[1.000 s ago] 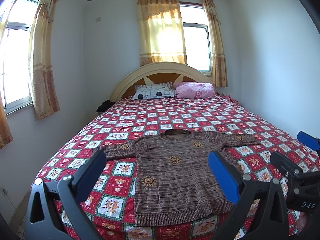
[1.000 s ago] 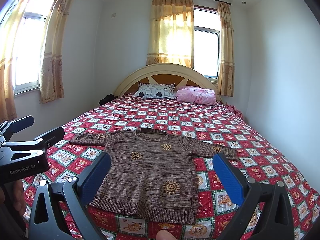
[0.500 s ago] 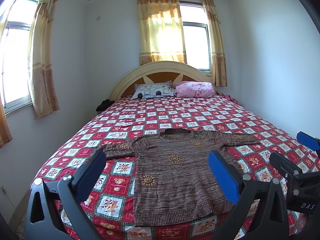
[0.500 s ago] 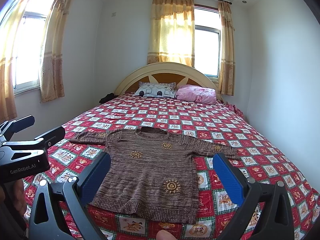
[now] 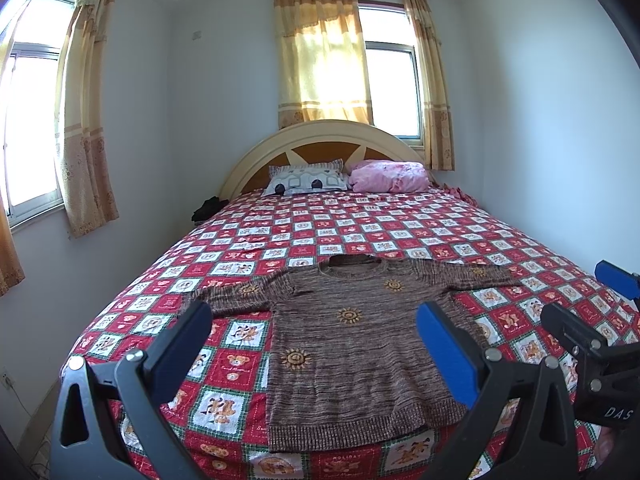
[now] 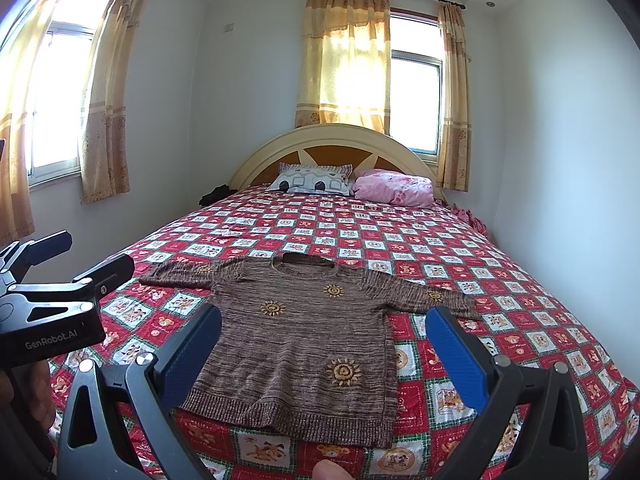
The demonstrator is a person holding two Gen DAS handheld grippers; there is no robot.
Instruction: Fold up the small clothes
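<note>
Brown knit sweater [image 5: 352, 344] lies flat, front up, on the foot end of the bed [image 5: 400, 220], sleeves spread to both sides, collar toward the headboard, hem at the near edge. Nothing folded yet; judged the very start of the task.

Risks from here:
- Loose, stretchy knit. A pinch at one layer only would likely lift the front and leave the back behind, giving a skewed fold.
- Hem sits right at the bed's near edge; a pull toward the person could drag the sweater off.
- Quilt [image 6: 500, 320] under it is soft. A deep pinch may catch quilt along with knit.
- Sleeves reach well out; the right sleeve [image 6: 424, 296] has its cuff near the right tool's finger line, easy to snag in passing.
- Two tools held near each other; crossing during a sleeve fold could knock them together.

Tools:
- Left tool [image 5: 316, 344]: spread wide, nothing between the fingers, held above the near edge, not touching the sweater.
- Right tool [image 6: 324, 352]: likewise spread wide, empty, clear of the cloth.
- A fingertip [image 6: 328, 471] shows at the bottom edge of the right view.
</note>
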